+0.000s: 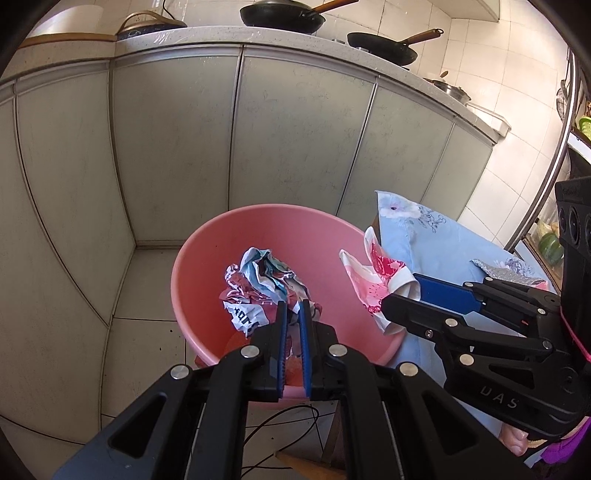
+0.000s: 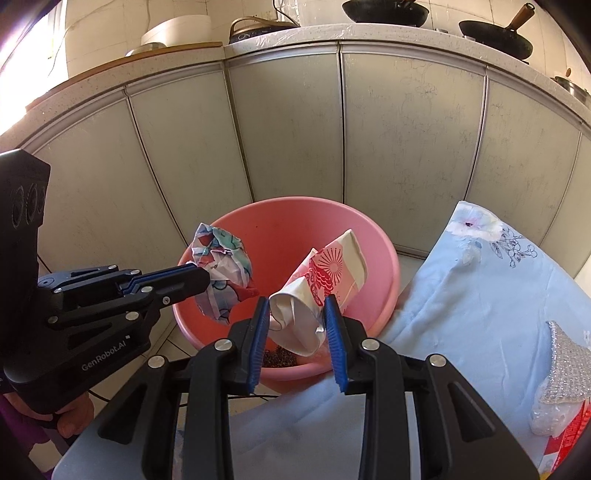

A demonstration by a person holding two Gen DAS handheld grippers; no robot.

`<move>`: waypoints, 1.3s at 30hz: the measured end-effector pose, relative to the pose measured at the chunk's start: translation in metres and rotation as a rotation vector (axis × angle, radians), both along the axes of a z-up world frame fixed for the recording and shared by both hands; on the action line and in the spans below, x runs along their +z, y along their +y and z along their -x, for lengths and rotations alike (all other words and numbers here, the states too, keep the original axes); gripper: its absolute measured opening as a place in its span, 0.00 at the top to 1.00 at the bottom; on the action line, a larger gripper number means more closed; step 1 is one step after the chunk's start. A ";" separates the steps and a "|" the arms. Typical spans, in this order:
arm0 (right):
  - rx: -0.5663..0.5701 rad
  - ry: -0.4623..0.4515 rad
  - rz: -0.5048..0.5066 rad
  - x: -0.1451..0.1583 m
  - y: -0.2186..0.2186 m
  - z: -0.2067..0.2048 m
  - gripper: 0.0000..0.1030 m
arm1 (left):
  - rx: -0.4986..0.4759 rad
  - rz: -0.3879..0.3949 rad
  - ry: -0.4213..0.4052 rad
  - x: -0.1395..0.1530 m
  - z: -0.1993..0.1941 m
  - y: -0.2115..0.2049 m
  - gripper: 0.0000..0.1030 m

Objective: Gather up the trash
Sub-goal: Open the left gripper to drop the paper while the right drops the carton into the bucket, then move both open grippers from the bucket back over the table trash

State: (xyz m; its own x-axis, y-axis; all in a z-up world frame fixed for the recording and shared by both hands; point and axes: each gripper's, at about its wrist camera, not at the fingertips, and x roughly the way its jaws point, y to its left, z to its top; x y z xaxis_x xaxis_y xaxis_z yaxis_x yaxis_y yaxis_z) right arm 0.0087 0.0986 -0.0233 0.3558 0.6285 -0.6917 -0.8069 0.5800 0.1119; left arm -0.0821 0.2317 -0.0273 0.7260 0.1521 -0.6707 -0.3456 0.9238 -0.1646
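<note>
A pink plastic basin (image 2: 373,236) sits on the tiled kitchen floor (image 1: 147,280) in front of grey-green cabinet doors (image 1: 177,147). Two hand-held black tools with blue pads hover over it.

The left tool (image 1: 294,310) has its pads pressed together on a crumpled printed wrapper (image 1: 258,284), white, teal and red, held above the inside of the basin. From the other side, the wrapper (image 2: 221,266) bulges out beyond the tips of that tool (image 2: 207,278).

The right tool (image 2: 295,306) is clamped on a flattened paper cup (image 2: 325,280), white with a red and pink pattern. The cup's crushed open end sits between the two pads and its body tilts up over the basin. In the left view, this tool (image 1: 406,291) holds the cup (image 1: 373,284) at the basin's right rim.

Right of the basin lies a pale blue floral cloth (image 2: 480,288) covering a surface. On it, at the far right, lies a silvery glittering piece (image 2: 565,354). Dark woks (image 1: 284,16) stand on the kitchen worktop (image 1: 207,35) above the cabinets.
</note>
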 end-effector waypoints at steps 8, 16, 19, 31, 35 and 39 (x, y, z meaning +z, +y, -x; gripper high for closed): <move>-0.010 0.038 0.007 -0.005 0.002 -0.006 0.70 | 0.025 0.004 0.002 -0.001 -0.001 0.000 0.80; -0.014 0.051 0.003 -0.005 0.000 -0.007 0.69 | 0.026 0.003 -0.002 0.002 0.002 -0.002 0.80; -0.002 0.049 -0.003 -0.003 0.000 -0.007 0.64 | 0.024 0.002 0.001 0.003 0.004 -0.003 0.80; -0.018 0.005 -0.042 0.009 -0.024 0.004 0.62 | 0.015 -0.005 -0.010 0.015 0.008 -0.012 0.80; -0.037 -0.020 -0.031 0.015 -0.042 0.009 0.62 | -0.005 -0.008 -0.015 0.018 0.007 -0.020 0.80; -0.068 -0.059 -0.008 0.020 -0.061 0.014 0.62 | -0.028 -0.008 -0.018 0.020 0.006 -0.031 0.80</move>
State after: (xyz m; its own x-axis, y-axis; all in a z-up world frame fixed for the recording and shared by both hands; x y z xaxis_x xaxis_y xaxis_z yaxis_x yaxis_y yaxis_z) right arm -0.0058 0.0380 -0.0031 0.4379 0.6070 -0.6632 -0.7712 0.6328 0.0699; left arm -0.0886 0.2008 -0.0076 0.7419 0.1362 -0.6565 -0.3162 0.9345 -0.1636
